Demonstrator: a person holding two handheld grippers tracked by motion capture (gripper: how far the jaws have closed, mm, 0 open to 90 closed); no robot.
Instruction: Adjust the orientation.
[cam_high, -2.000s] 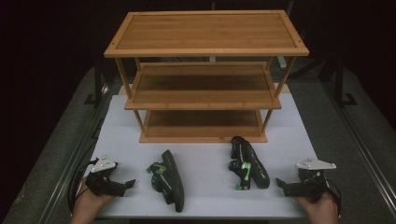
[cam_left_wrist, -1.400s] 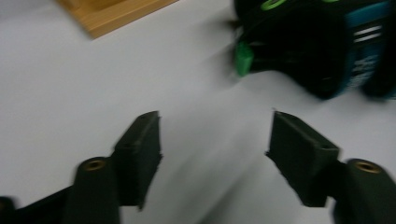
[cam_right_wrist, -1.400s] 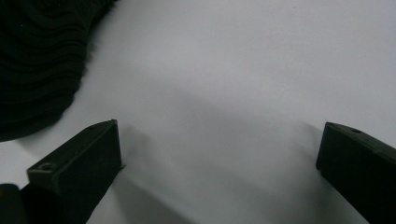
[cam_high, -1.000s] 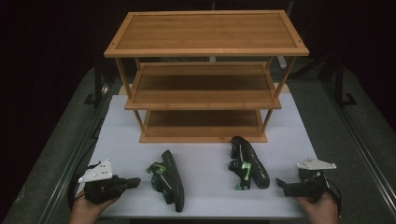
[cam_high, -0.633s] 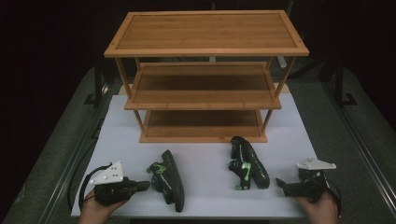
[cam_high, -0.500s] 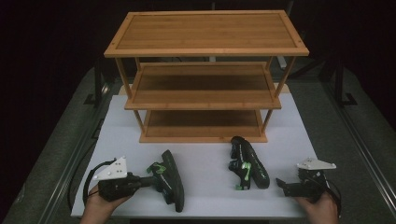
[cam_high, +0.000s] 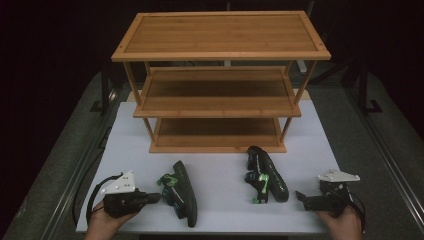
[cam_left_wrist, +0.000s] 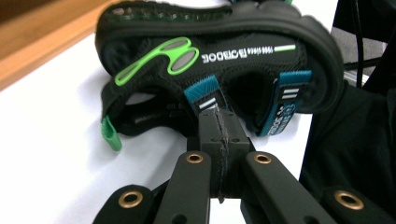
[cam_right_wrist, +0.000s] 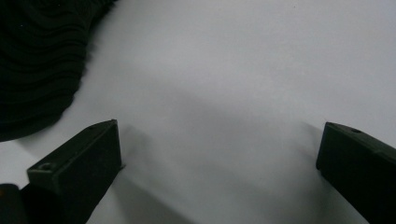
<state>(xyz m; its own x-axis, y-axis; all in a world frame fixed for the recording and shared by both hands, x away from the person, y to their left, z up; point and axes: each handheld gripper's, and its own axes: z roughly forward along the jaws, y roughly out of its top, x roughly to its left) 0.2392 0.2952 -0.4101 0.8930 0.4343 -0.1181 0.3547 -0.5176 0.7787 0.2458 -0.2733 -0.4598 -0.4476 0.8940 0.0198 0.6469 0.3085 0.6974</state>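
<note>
The left gripper (cam_left_wrist: 219, 135), jaws pressed together, noses against the left sandal (cam_high: 181, 192) lying on its side on the bench (cam_high: 220, 160). The right gripper (cam_high: 305, 197) rests released beside the other sandal (cam_high: 267, 175). To grasp well, I would spread the jaws first, then pinch a strap (cam_left_wrist: 203, 95), not the sole.

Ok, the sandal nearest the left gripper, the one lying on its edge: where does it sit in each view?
High view: the left sandal lies on its edge at lower left of the white table, just right of the left gripper.
Left gripper view: it spans the upper frame, straps facing the camera, right at the shut jaws' tips.
Right gripper view: I can't place it; the dark ribbed sole there looks like the other sandal.
Shared landmark: the white table.
</note>
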